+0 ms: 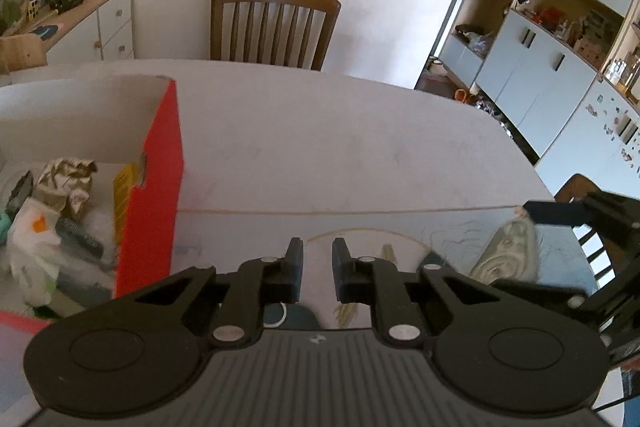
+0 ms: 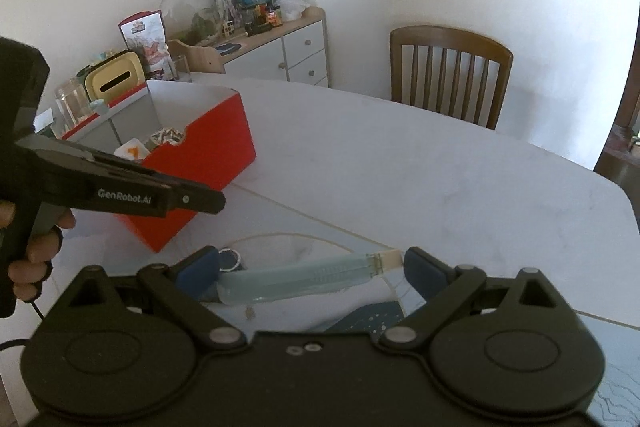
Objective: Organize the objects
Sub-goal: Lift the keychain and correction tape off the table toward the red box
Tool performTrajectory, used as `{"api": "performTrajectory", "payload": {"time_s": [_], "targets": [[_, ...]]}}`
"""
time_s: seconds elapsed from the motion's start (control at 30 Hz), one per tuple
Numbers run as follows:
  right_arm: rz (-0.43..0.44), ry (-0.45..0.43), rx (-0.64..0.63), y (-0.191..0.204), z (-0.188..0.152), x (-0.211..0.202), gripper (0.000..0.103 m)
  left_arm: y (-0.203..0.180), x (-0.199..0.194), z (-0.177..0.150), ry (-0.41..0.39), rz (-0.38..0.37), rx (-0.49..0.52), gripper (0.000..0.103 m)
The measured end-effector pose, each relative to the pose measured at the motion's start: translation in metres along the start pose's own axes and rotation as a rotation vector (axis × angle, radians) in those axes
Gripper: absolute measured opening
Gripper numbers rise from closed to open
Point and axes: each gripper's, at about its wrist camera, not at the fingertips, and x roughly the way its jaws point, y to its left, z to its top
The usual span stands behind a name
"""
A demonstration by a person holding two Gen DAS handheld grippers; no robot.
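Black two-finger left gripper [image 1: 317,255] fills the near edge of the left wrist view, claw clenched almost together on nothing, thin gap left between the pads. In the right wrist view a person's hand [image 2: 36,251] wraps its handle at far left.

Left side: red cardboard box with white inside [image 2: 208,163] sits on the white tabletop [image 2: 400,179], open at the top, just left of the left gripper. Inside it: white plastic bag with an orange mark [image 1: 32,235], crumpled brown-and-white wrapper [image 1: 66,183], yellow packet [image 1: 122,199] leaning on the red wall. More stuff underneath, too blurred to name. Behind the box, far left, a white sideboard with a wooden top [image 2: 296,47], cluttered with jars and toys.

Centre: brown wooden slat-back chair [image 2: 450,71] at the far edge of the table, against the white wall. Table middle is bare. Near edge has a pale printed placemat [image 1: 448,227]; a small metal key ring [image 2: 230,261] lies on it, just beside the right gripper's left finger.

Right: black right gripper [image 2: 312,263] with blue pads, claw spread wide and grasping a pale blue see-through tube with a clear cap [image 2: 304,277] lengthwise, one end at each pad, cap end at the right pad. Tube is above the placemat, right of the red box and apart from it, not in it. Left wrist view shows it blurred between the same two fingers.

Far right: pale blue wall cabinets with open shelves [image 1: 536,83].
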Motion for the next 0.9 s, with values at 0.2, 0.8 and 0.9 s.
{"api": "performTrajectory", "payload": {"time_s": [0.2,0.8,0.9], "targets": [[-0.009,-0.006,0.021,0.01,-0.007,-0.011,0.098,0.006,-0.006,-0.022,0.033,-0.003,0.045,0.016],[0.033,0.057,0.027,0.018,-0.032,-0.01,0.098,0.013,0.003,-0.087,0.043,0.142,0.065,0.072],[0.039,0.065,0.019,0.019,-0.033,-0.009,0.098,0.018,0.009,-0.09,0.044,0.159,0.046,0.072]]}}
